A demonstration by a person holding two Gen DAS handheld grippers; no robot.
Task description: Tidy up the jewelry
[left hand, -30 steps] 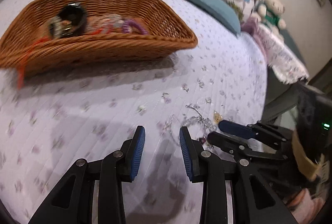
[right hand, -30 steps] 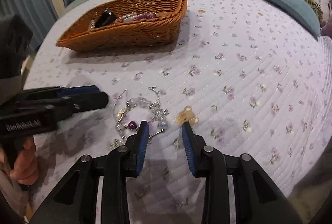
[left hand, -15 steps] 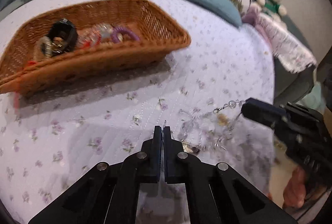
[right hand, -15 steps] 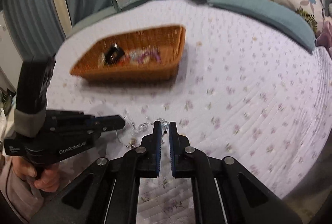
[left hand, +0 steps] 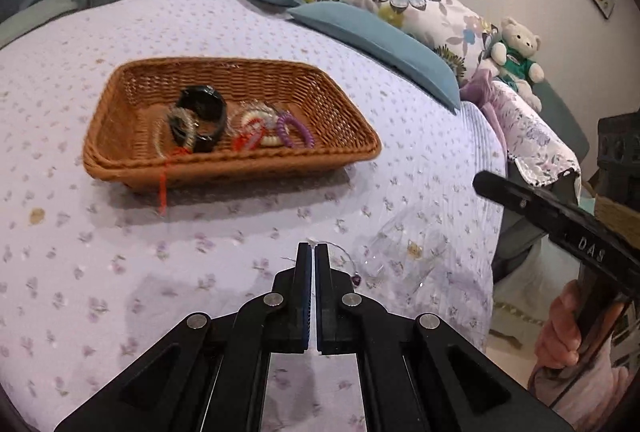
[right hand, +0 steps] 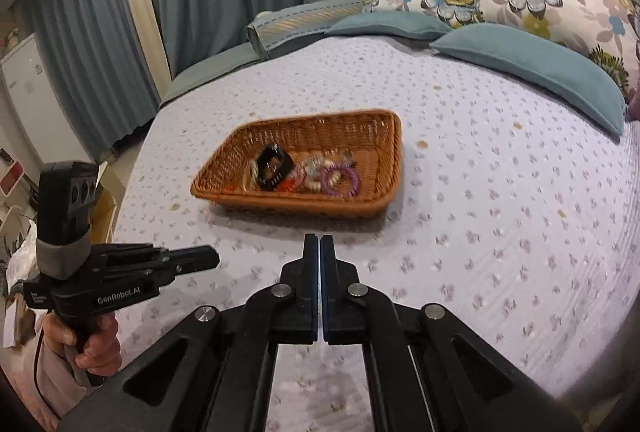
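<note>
A: Both hand-held grippers have lifted off the bed since a second ago, pads now pressed together. The left pinches a thin chain; the right's catch I cannot tell.

B: So mid-carry. Next, swing over the basket, already holding bracelets, and let go.

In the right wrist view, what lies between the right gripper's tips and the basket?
Only bare floral bedspread and the basket's shadow lie between the right gripper and the wicker basket, as the right wrist view shows.
</note>
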